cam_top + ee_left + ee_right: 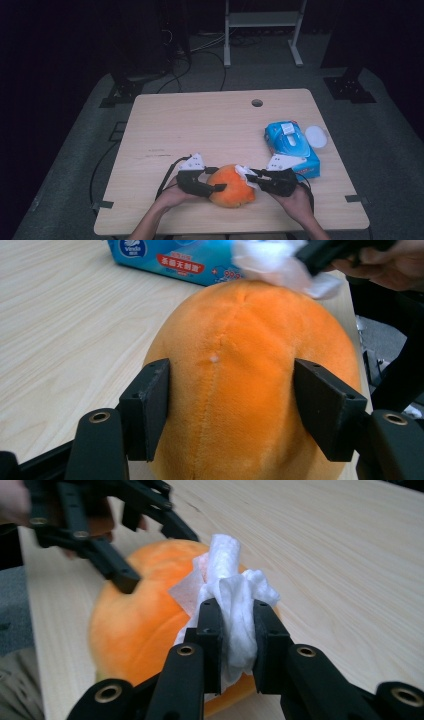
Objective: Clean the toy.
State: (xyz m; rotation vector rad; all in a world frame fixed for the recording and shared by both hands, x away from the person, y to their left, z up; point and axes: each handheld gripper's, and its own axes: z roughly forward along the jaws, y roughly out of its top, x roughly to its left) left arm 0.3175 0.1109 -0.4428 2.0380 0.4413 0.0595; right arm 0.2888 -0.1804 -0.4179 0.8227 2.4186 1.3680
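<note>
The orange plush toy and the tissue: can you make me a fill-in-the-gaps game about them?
1. The left hand-held gripper squeezes a plush toy coloured ____.
2. The right hand-held gripper is shut on a white ____.
3. The blue wipes pack lies on the wooden ____.

Missing words: orange; tissue; table

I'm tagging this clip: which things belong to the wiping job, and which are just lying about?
In use:
- orange plush toy, clamped by left gripper
- white wipe, pinched in right gripper

Lying about:
- blue wipes pack
- white lid
</note>
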